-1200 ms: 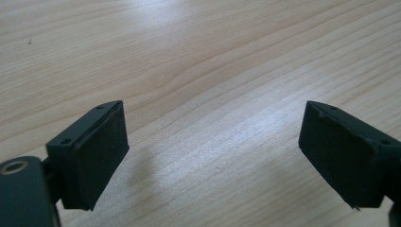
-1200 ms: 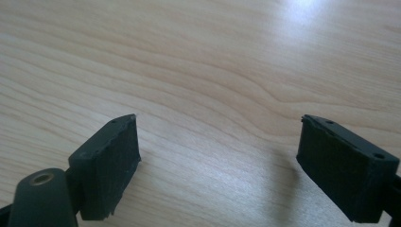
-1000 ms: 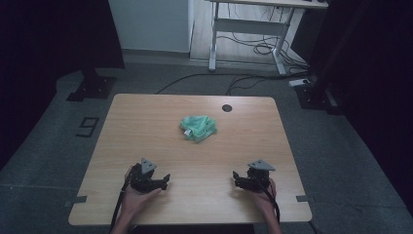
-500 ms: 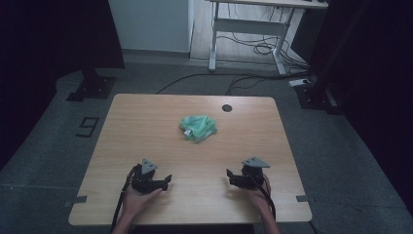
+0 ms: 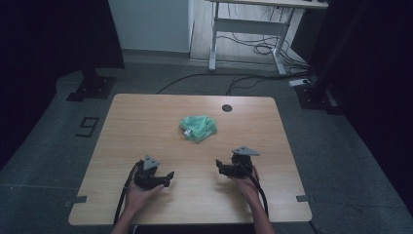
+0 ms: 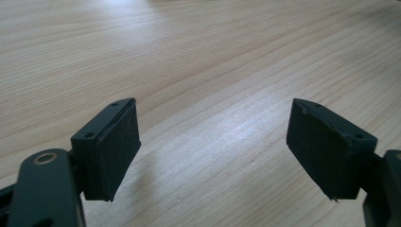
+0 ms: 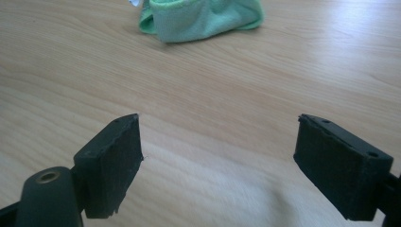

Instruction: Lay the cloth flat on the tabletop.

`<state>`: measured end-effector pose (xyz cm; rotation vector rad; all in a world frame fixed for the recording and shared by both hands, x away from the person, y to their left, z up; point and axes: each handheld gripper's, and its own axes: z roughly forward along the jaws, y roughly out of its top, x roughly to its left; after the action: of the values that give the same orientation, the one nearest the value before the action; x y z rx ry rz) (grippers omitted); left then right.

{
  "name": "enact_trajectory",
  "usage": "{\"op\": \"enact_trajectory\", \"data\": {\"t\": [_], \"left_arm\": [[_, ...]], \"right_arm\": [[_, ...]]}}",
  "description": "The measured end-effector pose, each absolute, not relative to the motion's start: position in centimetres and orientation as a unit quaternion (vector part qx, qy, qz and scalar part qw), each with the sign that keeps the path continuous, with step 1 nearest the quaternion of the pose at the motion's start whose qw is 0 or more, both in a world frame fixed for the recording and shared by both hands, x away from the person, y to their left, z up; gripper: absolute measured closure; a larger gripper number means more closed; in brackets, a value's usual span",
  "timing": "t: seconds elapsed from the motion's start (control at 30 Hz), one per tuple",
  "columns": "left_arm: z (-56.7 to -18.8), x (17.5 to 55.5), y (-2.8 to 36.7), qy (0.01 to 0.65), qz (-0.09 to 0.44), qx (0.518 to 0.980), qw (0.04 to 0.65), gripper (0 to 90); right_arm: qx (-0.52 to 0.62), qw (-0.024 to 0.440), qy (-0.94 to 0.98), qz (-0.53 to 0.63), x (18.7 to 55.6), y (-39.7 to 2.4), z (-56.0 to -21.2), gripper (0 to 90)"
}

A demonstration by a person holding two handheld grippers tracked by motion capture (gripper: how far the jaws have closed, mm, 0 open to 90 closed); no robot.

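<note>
Comparing against the high views from a second and half a second back: right gripper has slid inward and a little forward, toward 11 o'clock, and now points at the cloth; left gripper holds about the same spot near the table's front edge, aimed toward 3 o'clock. Cloth unchanged, a crumpled green heap just past table centre, well apart from both grippers, at about 11 o'clock from the right one. In the right gripper view the cloth sits ahead, slightly left of the midline, jaws spread wide over bare wood. Left jaws likewise spread, nothing between them. Judgement: the right hand is starting its reach for the cloth; the left waits.
</note>
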<state>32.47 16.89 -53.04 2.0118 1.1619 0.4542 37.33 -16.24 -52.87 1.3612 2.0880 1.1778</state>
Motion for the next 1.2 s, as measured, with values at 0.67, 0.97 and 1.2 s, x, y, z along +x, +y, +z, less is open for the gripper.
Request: {"op": "enact_trajectory", "data": {"t": [0.67, 0.97, 1.2], "left_arm": [[-53.7, 31.2, 16.8, 0.451, 0.196, 0.801, 0.340, 19.6], [-53.9, 30.7, 17.4, 0.462, 0.198, 0.797, 0.336, 19.7], [-54.0, 30.5, 17.6, 0.464, 0.199, 0.798, 0.330, 19.8]], "right_arm": [[0.464, 0.173, 0.754, 0.431, 42.3, -12.0, -52.3, 16.2], [0.462, 0.170, 0.754, 0.434, 43.7, -11.3, -52.2, 16.4], [0.458, 0.165, 0.760, 0.430, 45.3, -10.8, -52.2, 16.3]]}}
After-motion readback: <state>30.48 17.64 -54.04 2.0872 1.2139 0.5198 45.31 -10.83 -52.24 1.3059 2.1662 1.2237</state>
